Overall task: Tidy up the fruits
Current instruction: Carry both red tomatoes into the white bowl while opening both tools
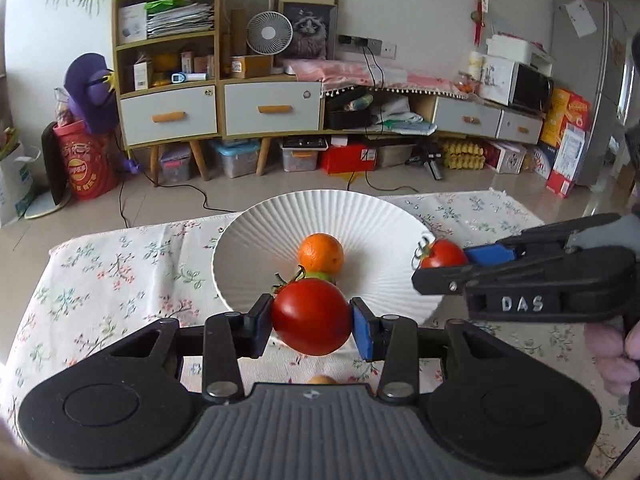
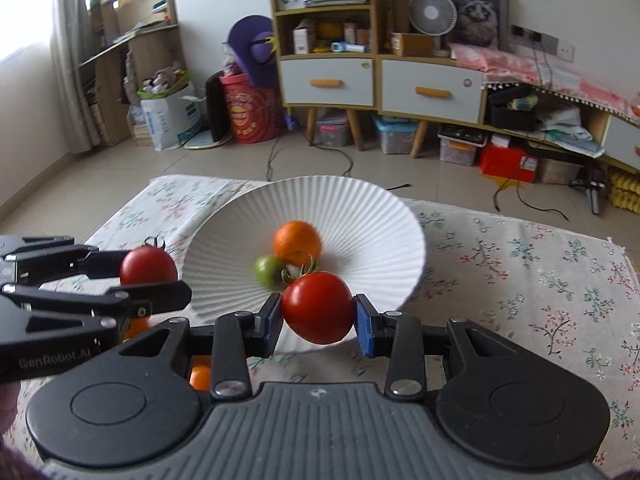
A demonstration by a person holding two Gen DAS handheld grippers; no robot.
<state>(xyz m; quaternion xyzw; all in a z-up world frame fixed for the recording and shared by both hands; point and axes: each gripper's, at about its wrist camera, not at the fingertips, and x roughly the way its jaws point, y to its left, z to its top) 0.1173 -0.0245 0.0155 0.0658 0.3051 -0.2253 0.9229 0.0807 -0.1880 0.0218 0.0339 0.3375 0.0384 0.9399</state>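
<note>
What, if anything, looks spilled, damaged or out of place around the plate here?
Nothing stands out. The white plate sits level on the floral cloth with an orange and a small green fruit inside; each gripper holds an intact tomato.

Orange (image 1: 321,253) lies in plate (image 1: 360,216) (on tablecloth (image 1: 100,264)).

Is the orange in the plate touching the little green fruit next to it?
Touching. In the right wrist view the orange and the green fruit press together with no gap, low in the plate.
</note>
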